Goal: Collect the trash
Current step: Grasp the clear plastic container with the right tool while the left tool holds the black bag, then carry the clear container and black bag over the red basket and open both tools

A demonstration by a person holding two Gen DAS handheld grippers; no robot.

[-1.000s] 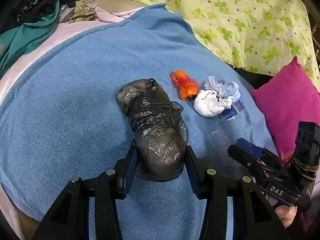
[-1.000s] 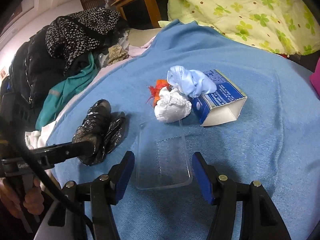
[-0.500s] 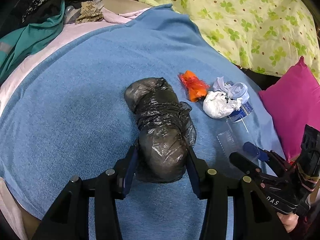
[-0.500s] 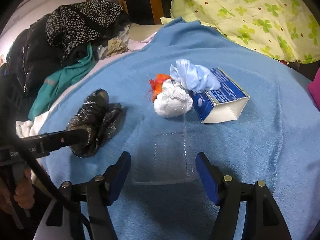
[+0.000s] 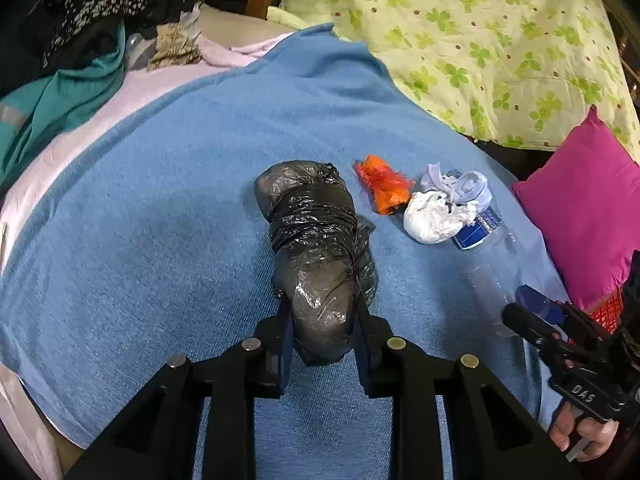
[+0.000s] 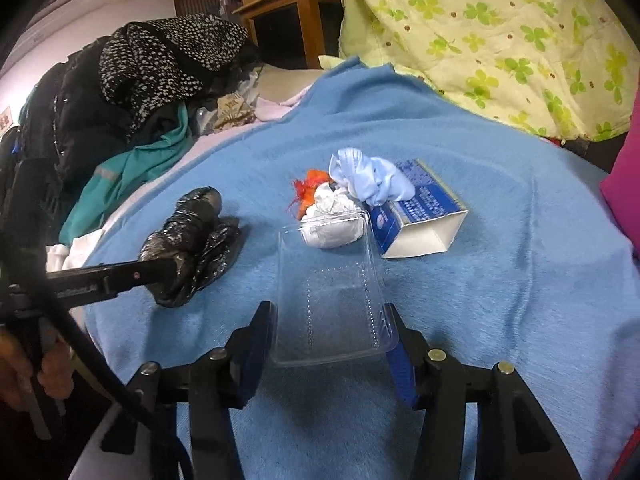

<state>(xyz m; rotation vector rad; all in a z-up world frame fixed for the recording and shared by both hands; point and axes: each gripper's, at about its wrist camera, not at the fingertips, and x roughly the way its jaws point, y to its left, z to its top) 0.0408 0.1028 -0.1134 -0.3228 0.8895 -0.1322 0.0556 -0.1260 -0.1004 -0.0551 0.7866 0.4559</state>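
Observation:
A rolled black plastic bag (image 5: 316,248) lies on the blue blanket (image 5: 160,220). My left gripper (image 5: 322,320) is shut on its near end; it also shows in the right wrist view (image 6: 188,240). A clear plastic tray (image 6: 330,292) lies on the blanket, and my right gripper (image 6: 330,332) is shut on its near end, both pads touching its sides. Beyond lie an orange wrapper (image 5: 382,188), a white crumpled wad (image 5: 432,220), a pale blue crumpled wad (image 6: 368,180) and a blue-and-white carton (image 6: 420,216).
A green-patterned quilt (image 5: 480,40) lies at the back right. A magenta pillow (image 5: 588,208) sits at the right. Dark and teal clothes (image 6: 132,100) are piled at the left. A wooden cabinet (image 6: 288,20) stands behind.
My left gripper closed in on the black bag's near end. My right gripper moved forward and closed on the clear tray.

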